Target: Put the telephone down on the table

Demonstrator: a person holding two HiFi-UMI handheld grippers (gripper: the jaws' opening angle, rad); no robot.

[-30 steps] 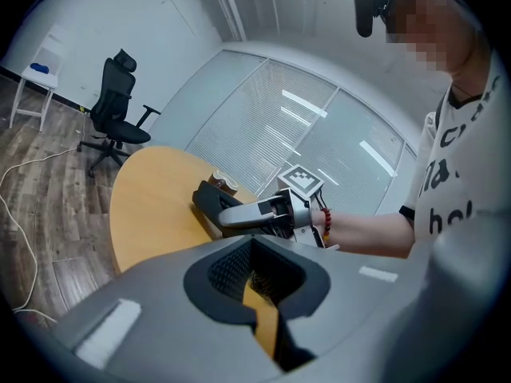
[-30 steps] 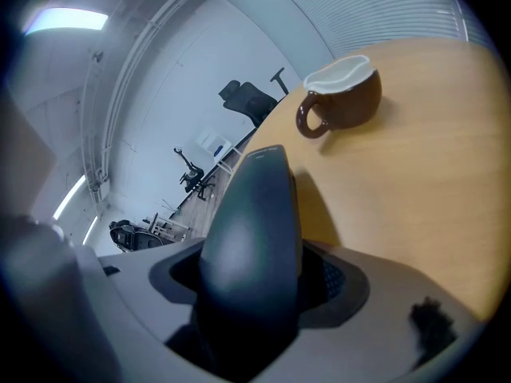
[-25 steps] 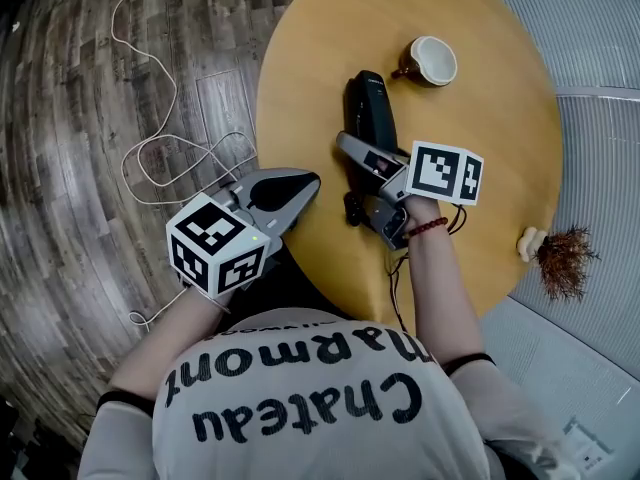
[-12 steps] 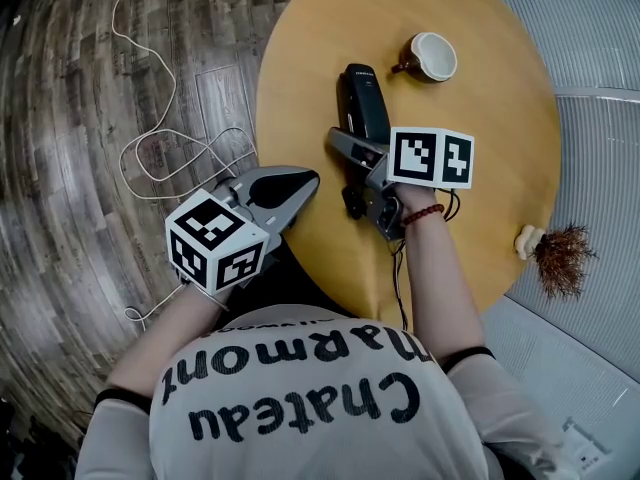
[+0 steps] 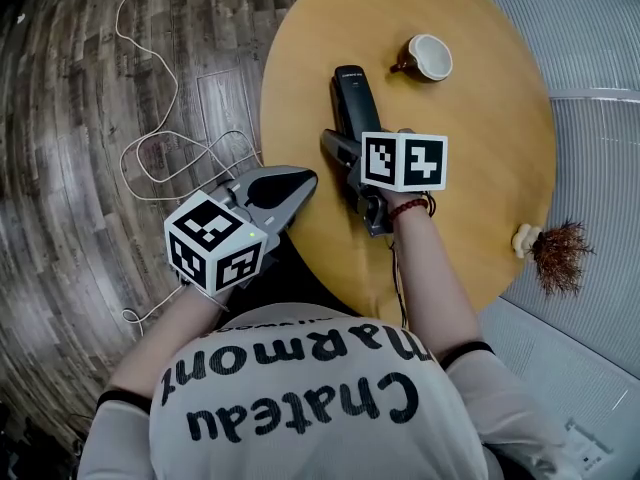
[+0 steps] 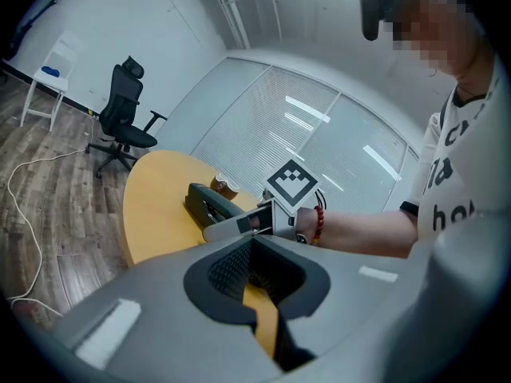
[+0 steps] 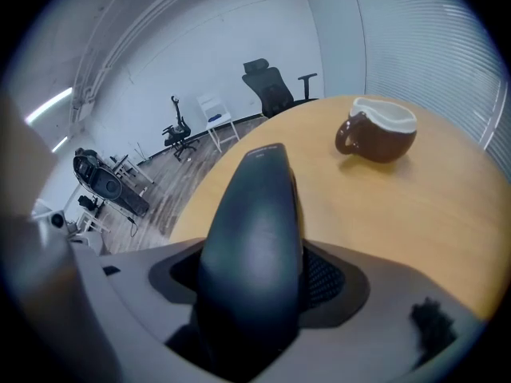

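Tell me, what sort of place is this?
Most likely an office or meeting room: a black swivel chair stands on the wood-look floor, slatted blinds line the wall, and a round wooden table holds a brown cup.

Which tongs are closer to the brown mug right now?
Right. The right tongs, shut on the telephone handset, are over the table near the brown mug; the left tongs hang at the table's near edge, farther away.
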